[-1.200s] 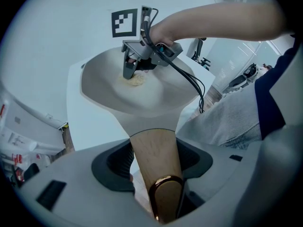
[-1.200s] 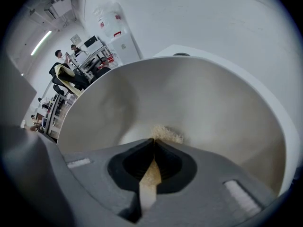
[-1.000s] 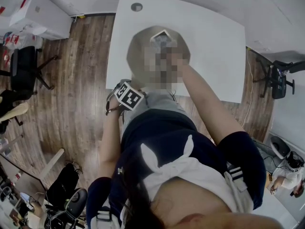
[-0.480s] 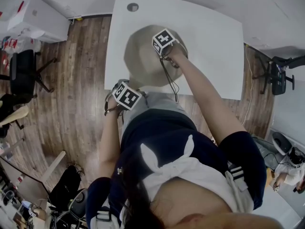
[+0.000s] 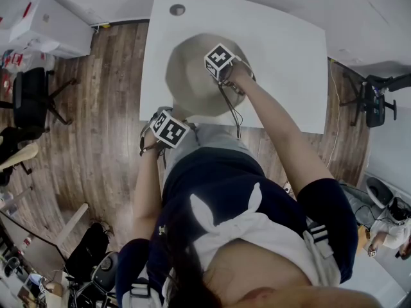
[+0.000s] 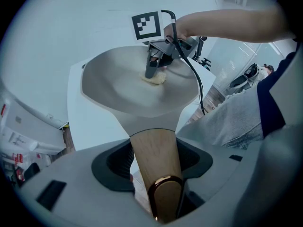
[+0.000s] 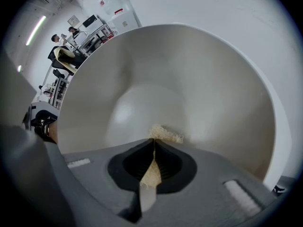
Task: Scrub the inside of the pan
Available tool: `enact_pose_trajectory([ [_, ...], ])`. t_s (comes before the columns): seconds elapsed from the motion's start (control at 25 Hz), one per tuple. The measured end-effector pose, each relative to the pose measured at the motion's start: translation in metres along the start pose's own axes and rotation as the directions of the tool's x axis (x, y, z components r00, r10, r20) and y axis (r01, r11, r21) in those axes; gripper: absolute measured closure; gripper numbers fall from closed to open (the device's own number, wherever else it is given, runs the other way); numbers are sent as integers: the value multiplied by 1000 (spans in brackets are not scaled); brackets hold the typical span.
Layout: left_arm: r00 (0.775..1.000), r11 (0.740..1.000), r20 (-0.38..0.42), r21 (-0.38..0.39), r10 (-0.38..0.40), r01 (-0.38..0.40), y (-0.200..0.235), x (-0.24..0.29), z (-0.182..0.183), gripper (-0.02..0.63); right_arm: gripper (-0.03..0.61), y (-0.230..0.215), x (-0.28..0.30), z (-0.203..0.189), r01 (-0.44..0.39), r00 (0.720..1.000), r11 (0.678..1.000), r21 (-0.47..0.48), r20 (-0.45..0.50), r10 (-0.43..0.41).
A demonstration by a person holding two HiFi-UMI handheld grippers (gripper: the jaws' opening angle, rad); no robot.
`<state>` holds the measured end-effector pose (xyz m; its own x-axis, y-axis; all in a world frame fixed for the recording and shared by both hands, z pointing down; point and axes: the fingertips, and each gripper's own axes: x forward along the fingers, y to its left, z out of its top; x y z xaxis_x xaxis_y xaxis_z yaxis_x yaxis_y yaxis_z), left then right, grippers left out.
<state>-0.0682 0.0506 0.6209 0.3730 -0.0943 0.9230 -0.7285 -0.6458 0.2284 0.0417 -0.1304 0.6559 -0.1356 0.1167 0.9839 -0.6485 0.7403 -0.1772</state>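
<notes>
My right tongs [image 7: 152, 151] are pinched almost fully together on a tan, fibrous scrub pad [image 7: 165, 134]. Part of the pad is squeezed between the pads and a frayed tuft pokes out past the tips, against the pale inner surface of the pan [image 7: 189, 79]. In the right gripper view the pan's bowl fills nearly the whole frame, with the tuft low in the centre.

My left tongs [image 6: 154, 161] are clamped on the pan's wooden handle [image 6: 150, 150], which runs up between the jaws from the bottom centre of the left gripper view. A copper-coloured metal cap [image 6: 163, 198] on the handle's end sits nearest the camera. Beyond the handle the pan opens out across the middle of that frame. The right tongs stand upright in it at upper centre, tips down on the pad, with a black cable [image 6: 194, 79] hanging off them over the pan's right rim.

In the head view the pan lies on a white table [image 5: 282, 50] in the upper middle of the frame, near the table's front edge. The right tongs' marker cube [image 5: 219, 58] is over the pan's right half, and the left tongs' marker cube [image 5: 170, 128] is just below the table edge, where the handle sticks out. A wooden floor [image 5: 109, 108] runs down the left side, with a black office chair [image 5: 32, 95] at the far left.
</notes>
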Motion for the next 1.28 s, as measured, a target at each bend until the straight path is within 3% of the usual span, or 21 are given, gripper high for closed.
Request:
enact_pose_trajectory([
  [0.24,1000,1000,-5,5,3,-3,0,0,-1,360,571,21,4,-10,-129,992,990,51,-2,130],
  [0.36,999,999,-1,19,34,-33,6,-6,4,360,571,31,6,-10,-167,986,985,51,4,167],
  [0.56,1000,1000,-6,4,1,-1,-3,1,1,360,571,52,8,-7,-221,975,975,36,32,220],
  [1.28,1000,1000,0,0,10,-10,-2,0,3,360,571,66,7,35,-262,933,965,13,259,250],
])
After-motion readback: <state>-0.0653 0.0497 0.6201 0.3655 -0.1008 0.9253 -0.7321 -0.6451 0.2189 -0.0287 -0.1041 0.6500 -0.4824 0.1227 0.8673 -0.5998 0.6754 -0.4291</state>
